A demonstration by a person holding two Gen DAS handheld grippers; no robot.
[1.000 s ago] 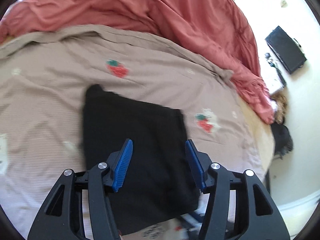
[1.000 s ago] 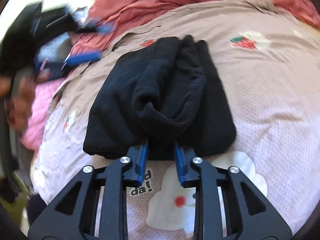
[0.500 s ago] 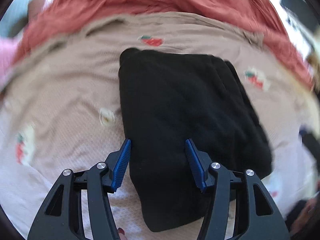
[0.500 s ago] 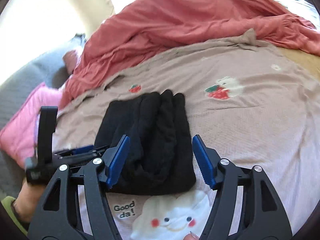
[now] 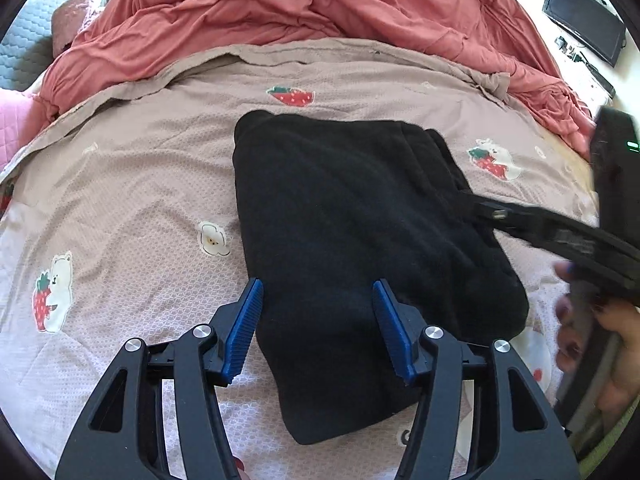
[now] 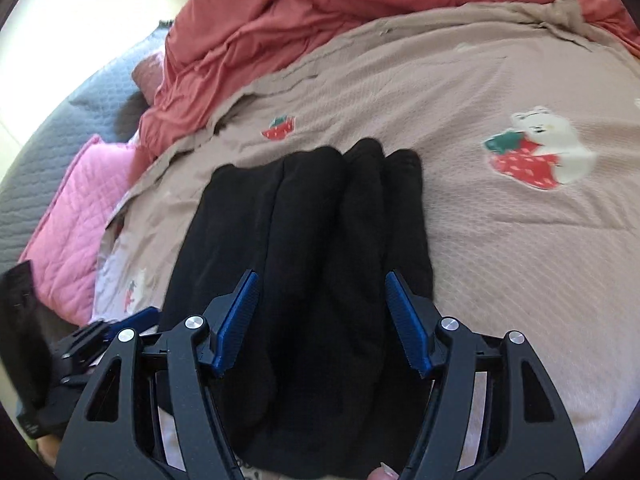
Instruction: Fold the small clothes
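A black garment (image 5: 360, 240), soft and fleecy, is seen folded into a thick rough rectangle, lying flat approx. mid-frame on a beige-pink bedspread (image 5: 140, 200). The bedspread is of waffle-textured cloth, printed w/ strawberries and white bears. In the right wrist view the garment (image 6: 312, 260) is shown edge-on: several rounded fold layers are stacked side by side, their bulging ends toward 12 o'clock. A crumpled red blanket (image 5: 320, 4) is heaped beyond the bedspread at 12 o'clock. A pink quilted pillow (image 6: 76, 216) is seen at 9 o'clock in the right wrist view, w/ grey quilted fabric beyond it at 10 o'clock.

The left gripper (image 5: 318, 326) is held abt. half open over the near end of the garment; its ribbed blue pads (image 5: 244, 326) are not pressed on the cloth, and nothing is gripped. Its jaws have just been opened slightly further.

The right gripper (image 6: 322, 322) is likewise set abt. half open above the folded stack. Its jaws have just been opened, the stack is seen between and beyond the blue pads (image 6: 236, 320), and no cloth is pinched. From the left wrist view, the right gripper's black frame (image 5: 560, 236) is seen at 3 o'clock, at the garment's right edge, w/ a hand (image 5: 600, 344) behind it.
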